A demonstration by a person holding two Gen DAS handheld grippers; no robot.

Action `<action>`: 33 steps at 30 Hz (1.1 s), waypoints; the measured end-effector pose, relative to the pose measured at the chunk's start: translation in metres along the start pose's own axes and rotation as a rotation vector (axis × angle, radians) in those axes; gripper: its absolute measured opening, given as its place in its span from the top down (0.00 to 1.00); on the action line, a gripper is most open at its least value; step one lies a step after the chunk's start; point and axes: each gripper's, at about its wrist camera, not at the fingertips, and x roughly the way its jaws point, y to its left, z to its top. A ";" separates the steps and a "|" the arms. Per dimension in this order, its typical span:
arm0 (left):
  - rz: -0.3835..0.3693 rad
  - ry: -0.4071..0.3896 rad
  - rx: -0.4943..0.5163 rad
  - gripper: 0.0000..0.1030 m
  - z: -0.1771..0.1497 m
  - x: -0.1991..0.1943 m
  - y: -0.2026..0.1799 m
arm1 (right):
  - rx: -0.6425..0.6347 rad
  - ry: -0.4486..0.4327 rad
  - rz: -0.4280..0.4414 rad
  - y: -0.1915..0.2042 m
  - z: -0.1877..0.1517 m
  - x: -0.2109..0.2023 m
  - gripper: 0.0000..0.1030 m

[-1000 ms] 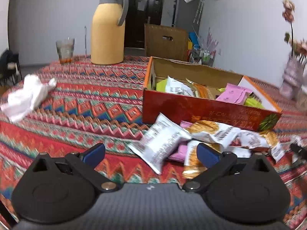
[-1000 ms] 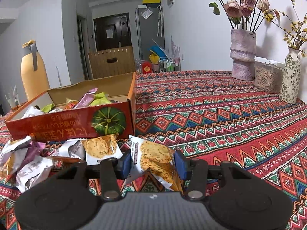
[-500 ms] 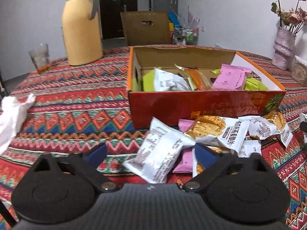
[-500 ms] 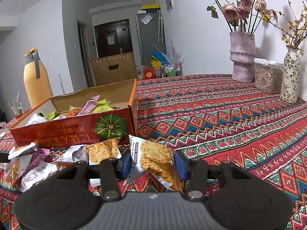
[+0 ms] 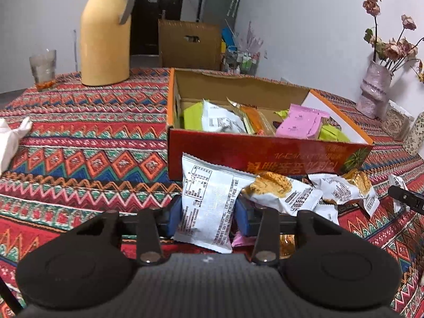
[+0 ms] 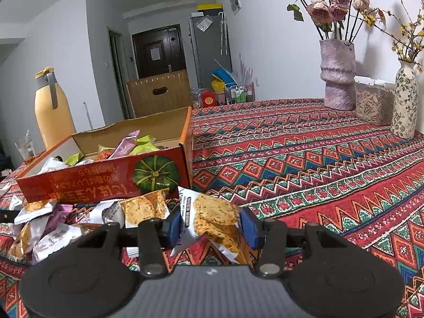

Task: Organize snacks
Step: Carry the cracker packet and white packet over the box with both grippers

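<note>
Box [image 5: 265, 156]: open-topped, part filled, loose packets heaped along its front for loading. Left gripper [image 5: 208, 213] closing on a white packet [image 5: 209, 201] before the box; right gripper [image 6: 210, 226] clamps a biscuit packet [image 6: 214, 217] at its corner.

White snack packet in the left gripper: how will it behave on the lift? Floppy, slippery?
The white snack packet looks puffy and probably light. The left gripper is closing on its lower half, so the unsupported top may flop. The glossy film could slip between the blue pads, and the contents may crush if squeezed hard.

Left gripper [image 5: 208, 216] closing — right gripper [image 6: 212, 225] clamped.
</note>
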 end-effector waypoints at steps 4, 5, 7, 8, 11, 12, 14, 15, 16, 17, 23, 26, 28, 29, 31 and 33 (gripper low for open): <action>0.023 -0.035 -0.023 0.59 0.004 -0.013 -0.001 | -0.001 -0.003 0.002 0.000 0.000 0.000 0.55; 0.026 -0.048 -0.022 0.59 0.006 -0.017 -0.003 | -0.001 -0.004 0.001 0.000 0.000 0.000 0.55; 0.027 -0.075 -0.025 0.59 0.008 -0.025 -0.007 | -0.001 -0.007 0.002 0.000 0.000 -0.001 0.55; 0.022 -0.087 -0.027 0.59 0.009 -0.030 -0.008 | -0.002 -0.008 0.002 0.000 0.000 -0.001 0.55; -0.003 -0.116 -0.032 0.59 0.014 -0.038 -0.015 | -0.006 -0.016 0.001 0.001 -0.001 -0.002 0.55; -0.008 -0.126 -0.032 0.59 0.016 -0.040 -0.018 | -0.009 -0.020 0.000 0.001 -0.001 -0.003 0.55; -0.013 -0.143 -0.034 0.59 0.019 -0.043 -0.024 | -0.012 -0.030 -0.004 0.002 -0.001 -0.005 0.55; -0.015 -0.151 -0.037 0.59 0.020 -0.044 -0.026 | -0.012 -0.041 -0.007 0.002 -0.001 -0.006 0.55; -0.017 -0.157 -0.040 0.59 0.021 -0.045 -0.029 | -0.014 -0.050 -0.010 0.003 -0.001 -0.008 0.55; -0.021 -0.164 -0.044 0.59 0.023 -0.046 -0.031 | -0.019 -0.056 -0.012 0.003 0.000 -0.010 0.55; -0.010 -0.204 -0.057 0.59 0.040 -0.051 -0.044 | -0.066 -0.111 -0.008 0.016 0.013 -0.030 0.55; -0.010 -0.224 -0.055 0.59 0.049 -0.052 -0.052 | -0.095 -0.154 0.013 0.027 0.026 -0.039 0.55; -0.011 -0.237 -0.053 0.59 0.056 -0.051 -0.057 | -0.114 -0.180 0.027 0.036 0.037 -0.042 0.55; -0.006 -0.241 -0.053 0.59 0.060 -0.050 -0.060 | -0.126 -0.192 0.033 0.041 0.043 -0.042 0.55; 0.013 -0.245 -0.054 0.59 0.069 -0.048 -0.066 | -0.145 -0.210 0.046 0.052 0.052 -0.040 0.55; 0.019 -0.255 -0.057 0.59 0.077 -0.045 -0.069 | -0.161 -0.224 0.057 0.061 0.064 -0.035 0.55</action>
